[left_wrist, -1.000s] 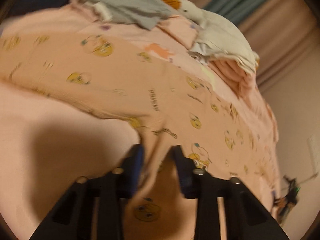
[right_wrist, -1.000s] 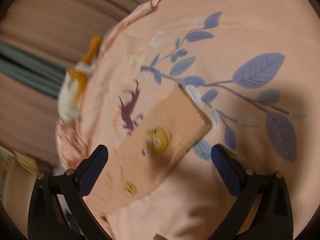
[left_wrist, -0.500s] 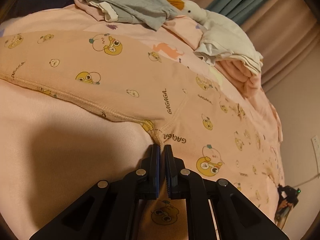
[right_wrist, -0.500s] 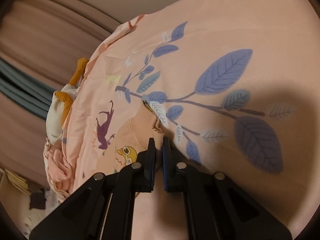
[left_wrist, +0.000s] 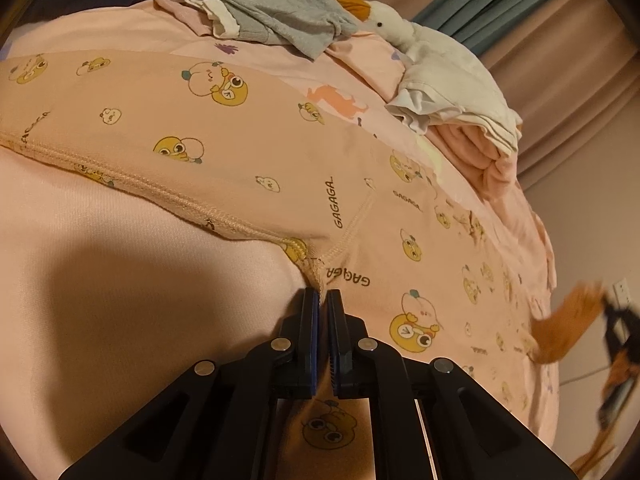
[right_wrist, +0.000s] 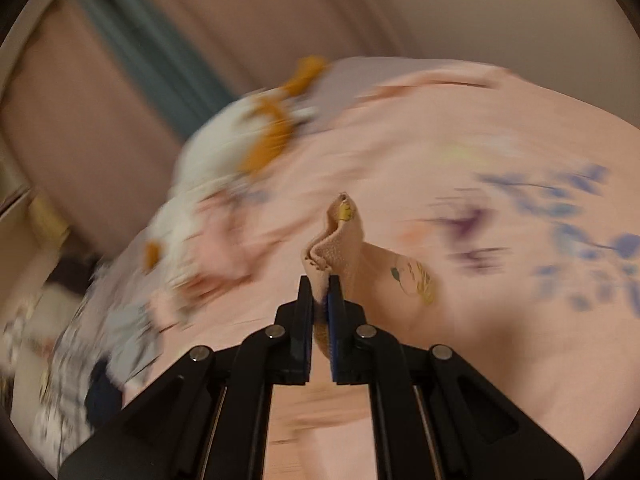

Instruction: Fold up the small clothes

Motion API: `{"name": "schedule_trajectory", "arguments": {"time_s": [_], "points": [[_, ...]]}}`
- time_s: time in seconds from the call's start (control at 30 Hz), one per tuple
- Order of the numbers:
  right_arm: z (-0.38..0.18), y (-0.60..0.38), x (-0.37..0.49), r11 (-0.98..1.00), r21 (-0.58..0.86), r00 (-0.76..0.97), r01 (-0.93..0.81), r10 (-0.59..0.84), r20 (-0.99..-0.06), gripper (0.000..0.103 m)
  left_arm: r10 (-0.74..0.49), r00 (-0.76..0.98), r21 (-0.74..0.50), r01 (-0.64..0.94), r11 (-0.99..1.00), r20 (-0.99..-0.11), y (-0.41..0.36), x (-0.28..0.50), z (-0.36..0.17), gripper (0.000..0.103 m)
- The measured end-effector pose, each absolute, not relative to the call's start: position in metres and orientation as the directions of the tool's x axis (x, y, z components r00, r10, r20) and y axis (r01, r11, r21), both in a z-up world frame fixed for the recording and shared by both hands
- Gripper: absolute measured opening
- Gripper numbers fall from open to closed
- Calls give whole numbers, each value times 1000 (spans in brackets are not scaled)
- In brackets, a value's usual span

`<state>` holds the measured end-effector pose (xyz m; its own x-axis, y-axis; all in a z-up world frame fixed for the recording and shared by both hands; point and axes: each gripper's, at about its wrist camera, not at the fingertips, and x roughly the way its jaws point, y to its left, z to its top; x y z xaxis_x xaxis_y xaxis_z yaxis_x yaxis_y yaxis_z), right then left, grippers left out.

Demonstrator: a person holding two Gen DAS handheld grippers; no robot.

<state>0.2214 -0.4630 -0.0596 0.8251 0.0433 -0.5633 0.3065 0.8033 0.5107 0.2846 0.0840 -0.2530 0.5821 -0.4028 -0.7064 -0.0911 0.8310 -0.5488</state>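
A small peach garment point(left_wrist: 280, 148) printed with yellow chick cartoons and "GAGAGA" lies spread over the pink bed sheet point(left_wrist: 100, 300). My left gripper point(left_wrist: 323, 300) is shut on its stitched hem where two seams meet. In the right wrist view my right gripper point(right_wrist: 320, 292) is shut on another corner of the same garment point(right_wrist: 340, 248), lifted off the bed with the cloth bunched and standing up between the pads. That raised end with the right gripper also shows blurred at the left wrist view's right edge point(left_wrist: 568, 320).
A pile of grey and white clothes point(left_wrist: 260, 0) lies at the far end of the bed. A white goose plush point(left_wrist: 420, 48) with an orange beak rests on folded white and pink clothes point(left_wrist: 472, 140). Curtains point(left_wrist: 560, 40) hang behind; the sheet's leaf print point(right_wrist: 580, 220) lies right.
Both grippers closed onto the peach garment. The left has kept its place on the hem; the right rose fast off the sheet, pulling its corner up.
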Motion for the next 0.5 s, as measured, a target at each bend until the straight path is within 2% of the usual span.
{"name": "schedule_trajectory", "arguments": {"time_s": [0.13,0.27,0.5], "points": [[-50,-355,271,852,504,807,139,198,-556,7,-431,579,-583,-96,807,-692,89,285,-256,8],[-83,-248,315,875,482,717,46,307,-626,7,-465,572,-622,-103,776,-676,94,287,-260,8],[-155,-109,337,925,366,552,-104,360,-753,15,-481,574,-640,-101,762,-663,97,288,-261,8]]}}
